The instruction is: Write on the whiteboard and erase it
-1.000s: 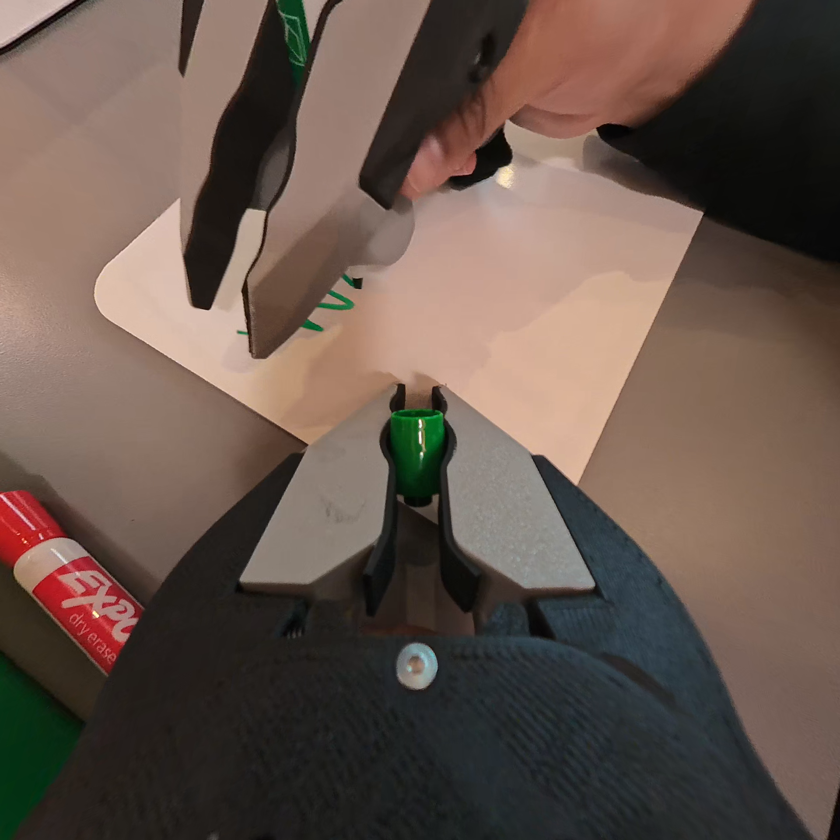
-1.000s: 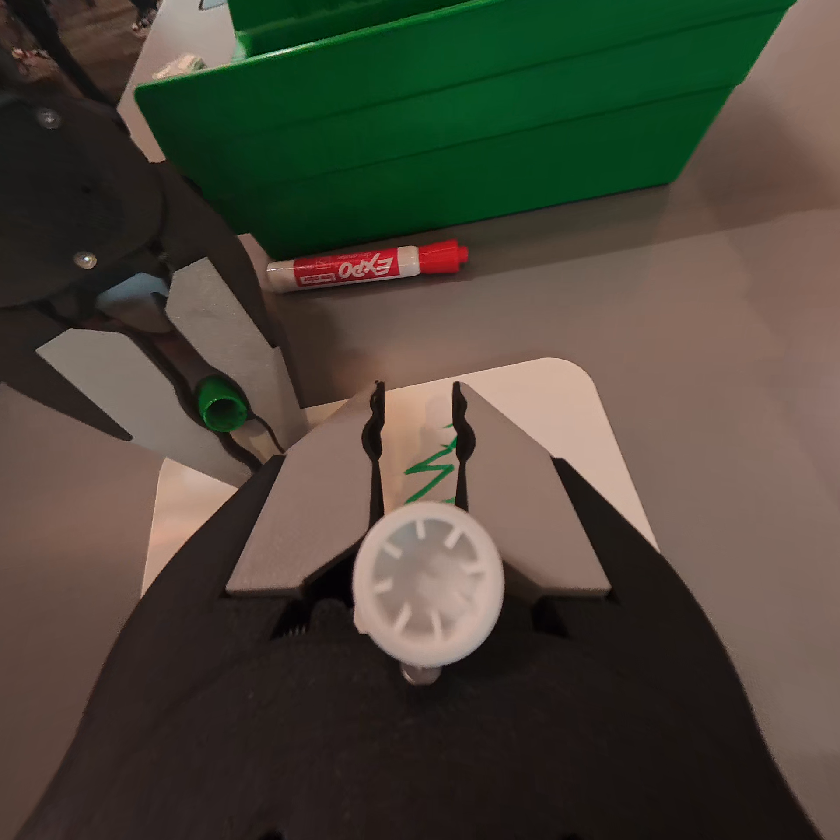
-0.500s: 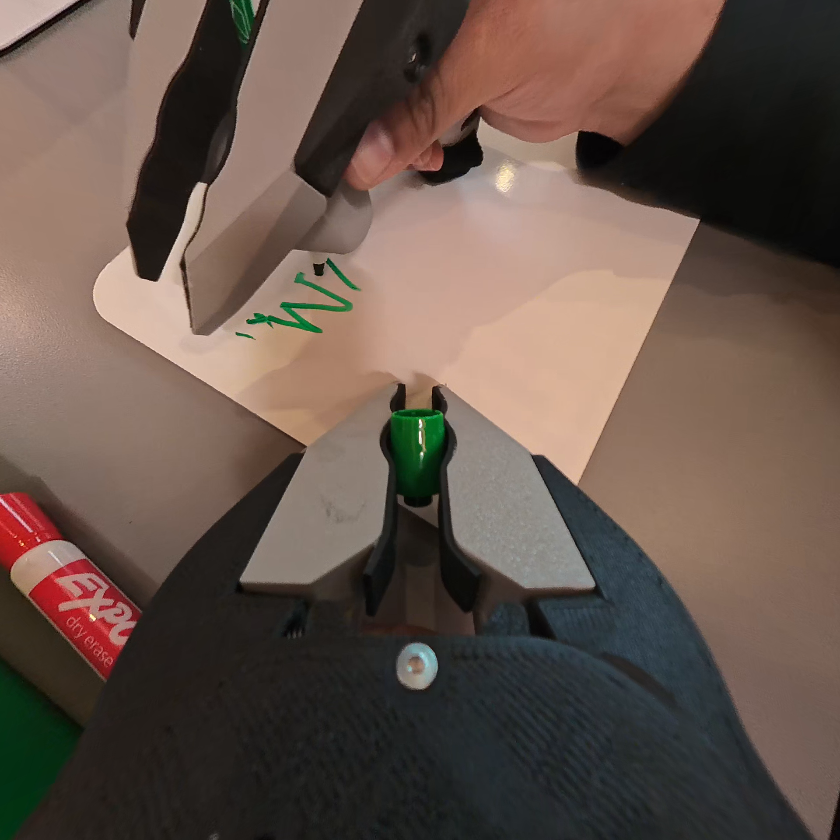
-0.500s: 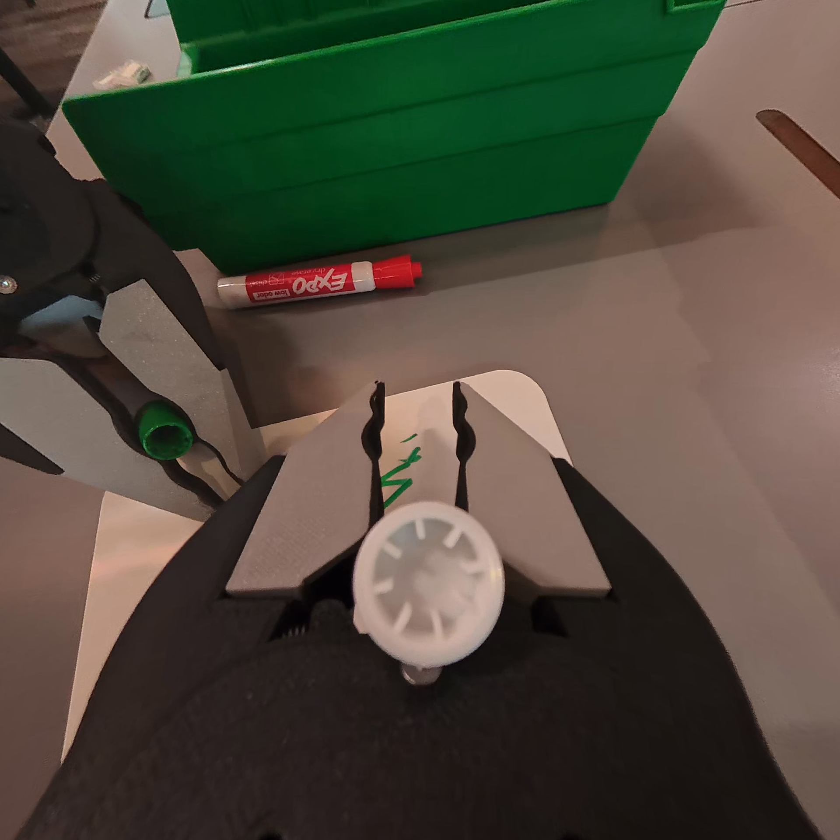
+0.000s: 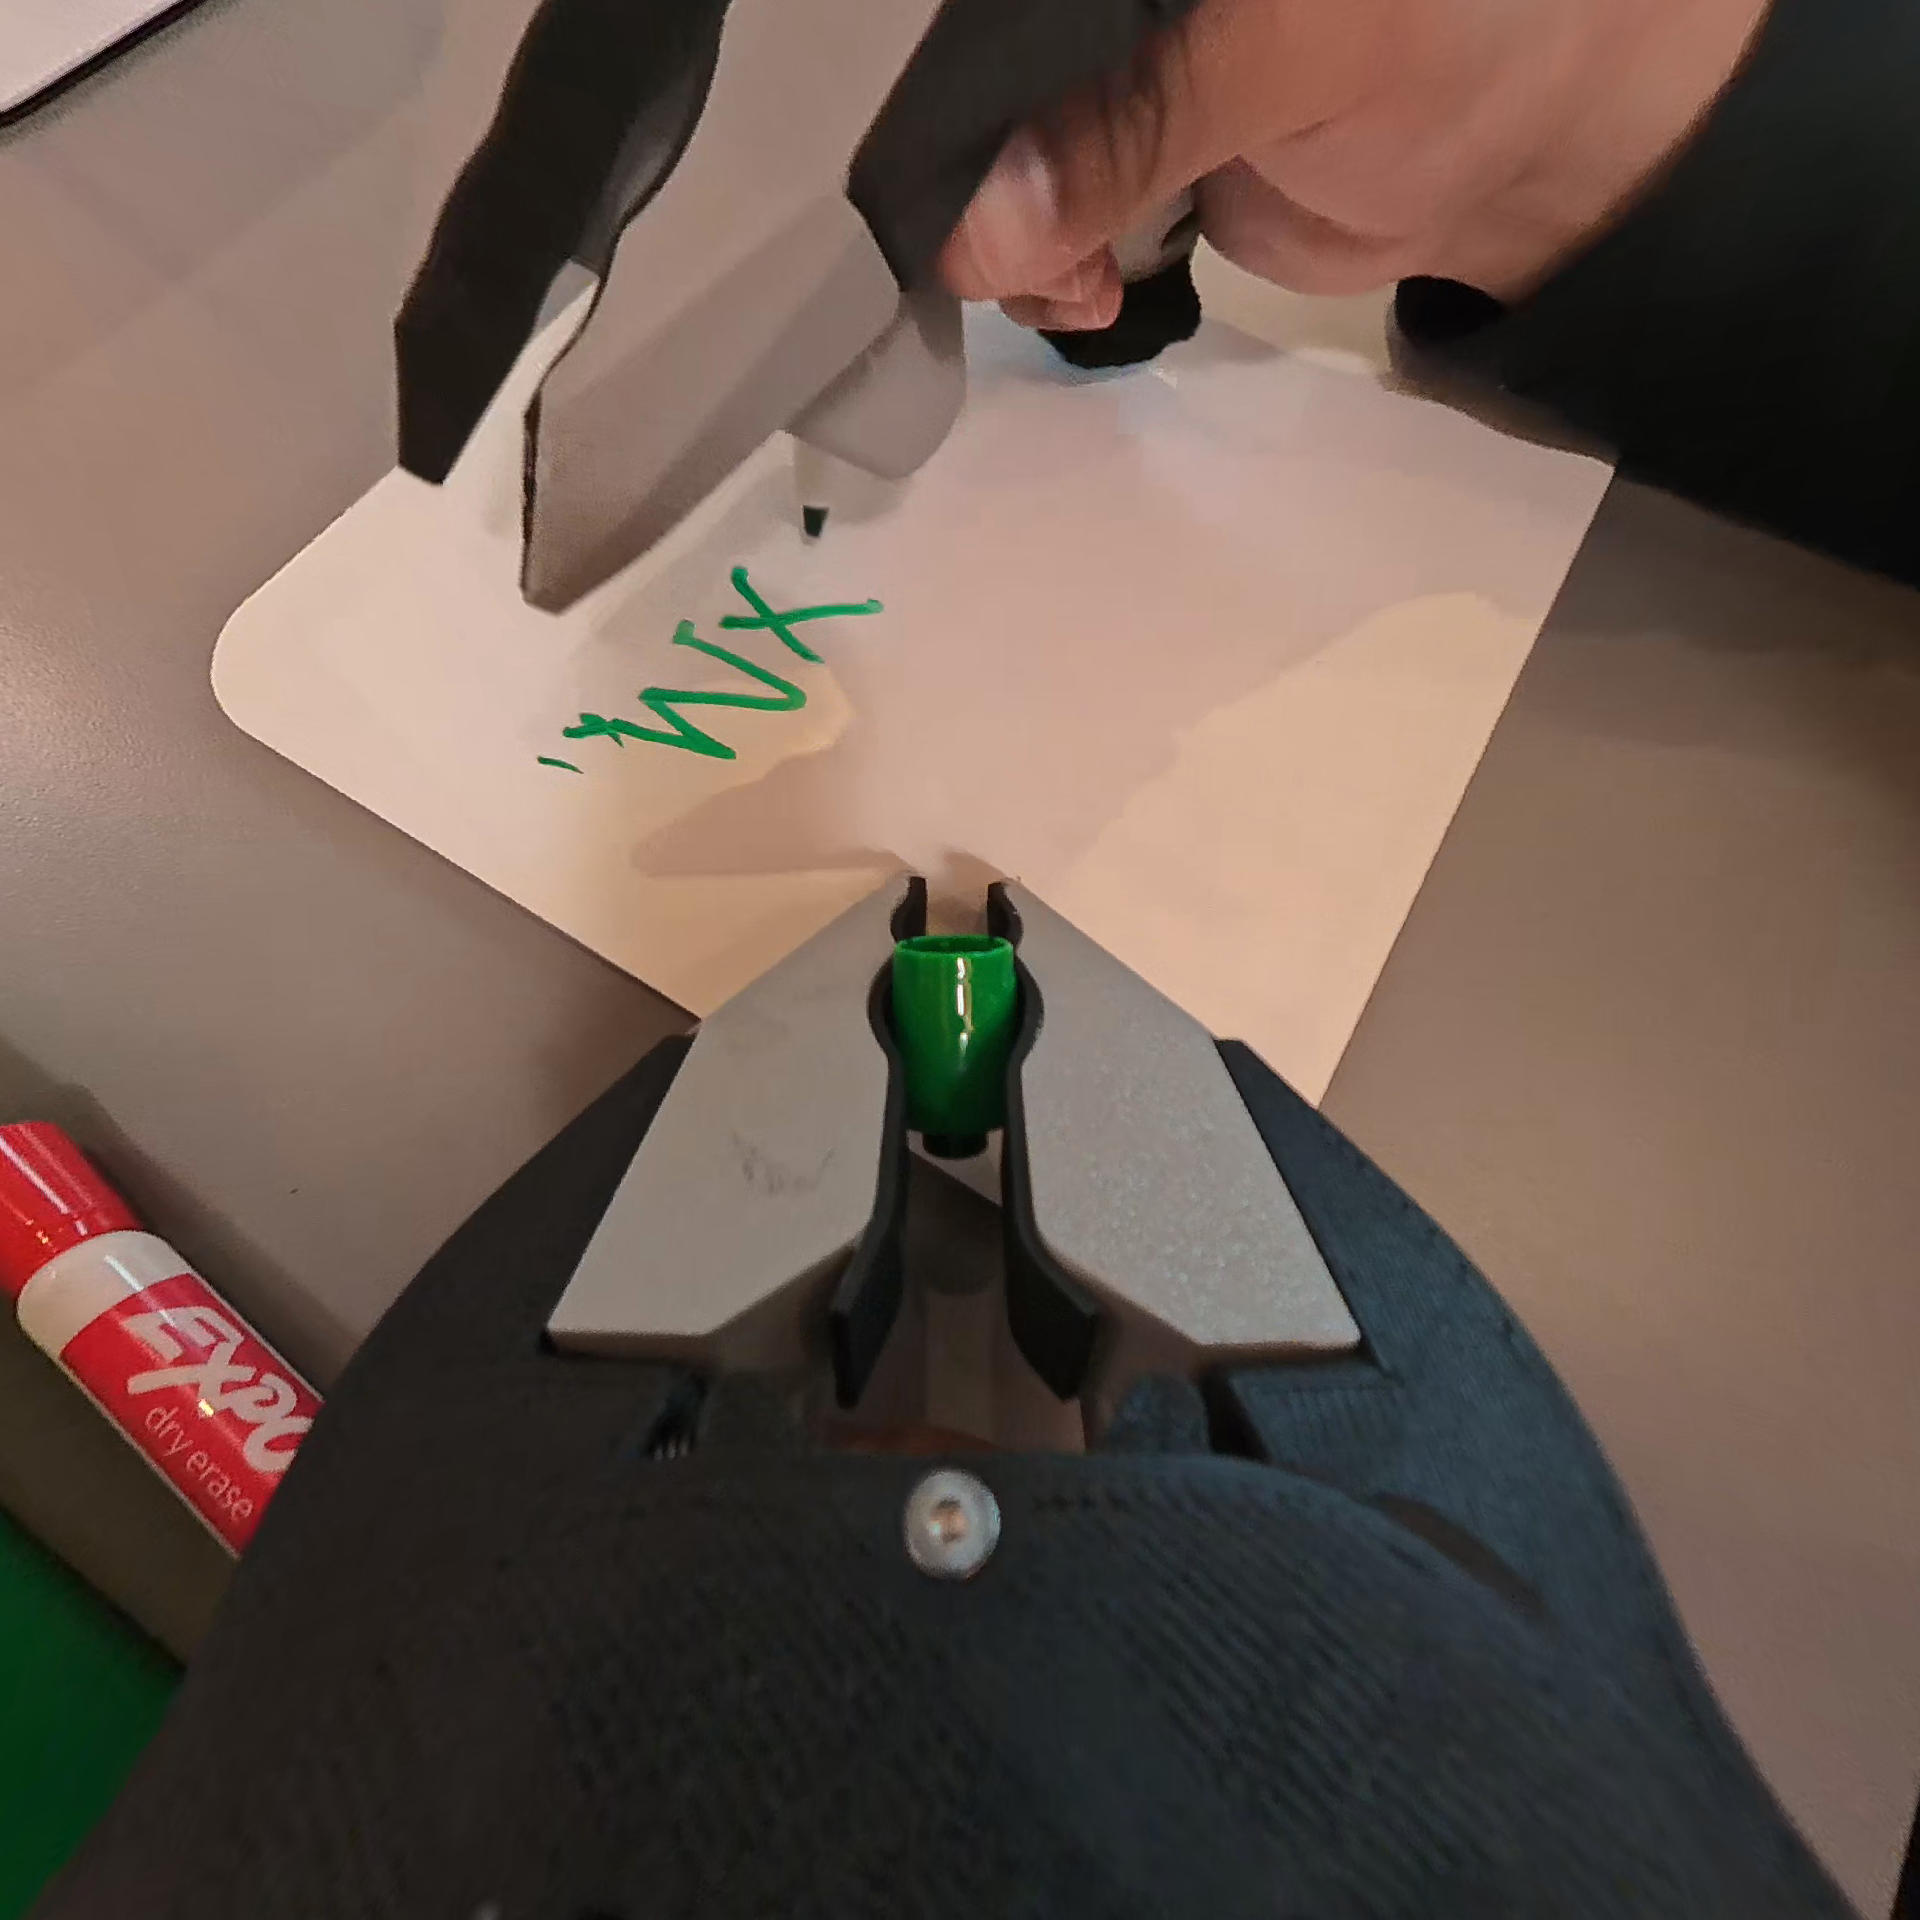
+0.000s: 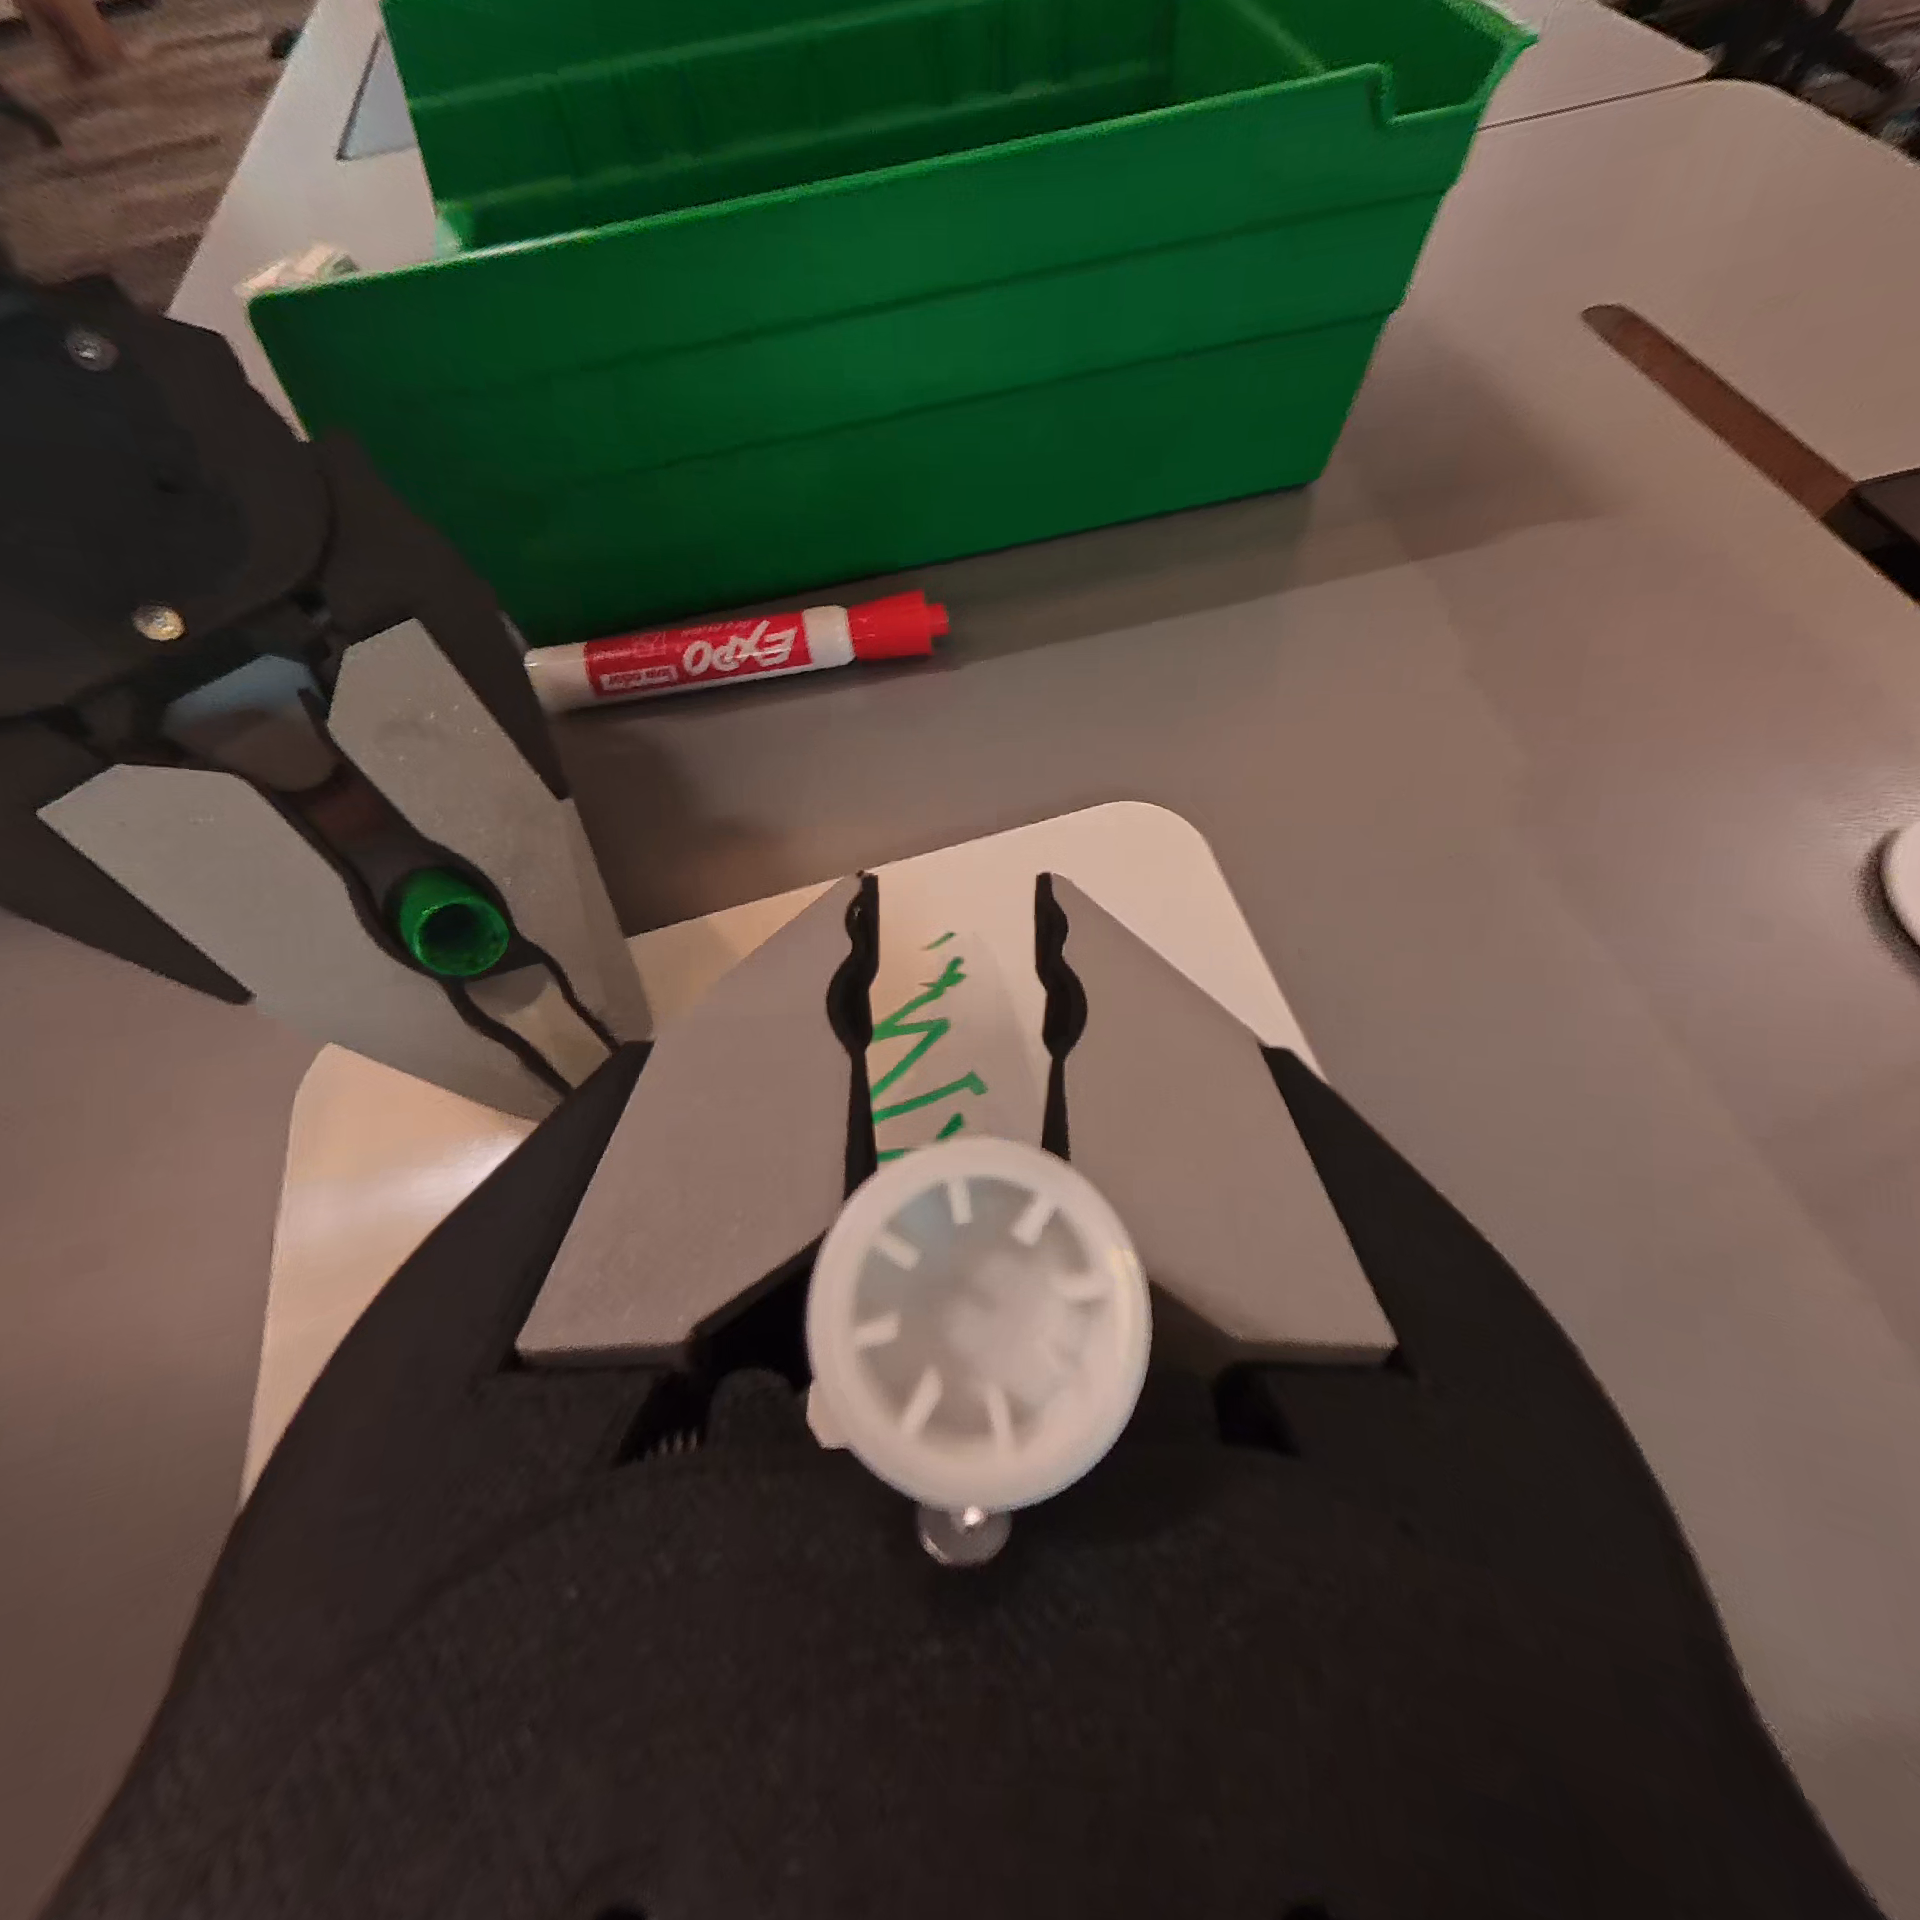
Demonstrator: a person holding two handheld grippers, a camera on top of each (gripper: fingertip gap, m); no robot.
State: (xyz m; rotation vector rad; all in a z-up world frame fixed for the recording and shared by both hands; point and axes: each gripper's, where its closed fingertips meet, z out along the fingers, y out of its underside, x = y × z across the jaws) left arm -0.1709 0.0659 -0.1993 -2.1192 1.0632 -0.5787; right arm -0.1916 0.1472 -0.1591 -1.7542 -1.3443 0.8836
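Observation:
A white whiteboard sheet [image 5: 1195, 675] lies on the grey table and bears several green strokes [image 5: 727, 686]. My right gripper [image 6: 953, 894] is shut on a green marker; its white back end [image 6: 977, 1325] faces the camera. In the left wrist view the right gripper [image 5: 582, 499] hangs over the board's far side, the marker tip [image 5: 814, 520] just past the last stroke. My left gripper [image 5: 956, 904] is shut on the green marker cap [image 5: 951, 1029] at the board's near edge. The green strokes [image 6: 925, 1039] show between the right fingers.
A capped red marker [image 6: 727, 655] lies on the table beside a green plastic bin [image 6: 883, 416]; the red marker [image 5: 135, 1320] shows at lower left in the left wrist view. A person's hand [image 5: 1299, 156] holds the right gripper. A white round object [image 6: 1901, 883] sits at the right edge. About 9 cm separates my left fingertips from my right. The white round object [image 6: 1901, 883] lies some 20 cm from my right tips, 30 cm from my left tips.
The right gripper has moved along the board with the marker, and more green strokes have appeared. The left gripper has stayed still with the cap.

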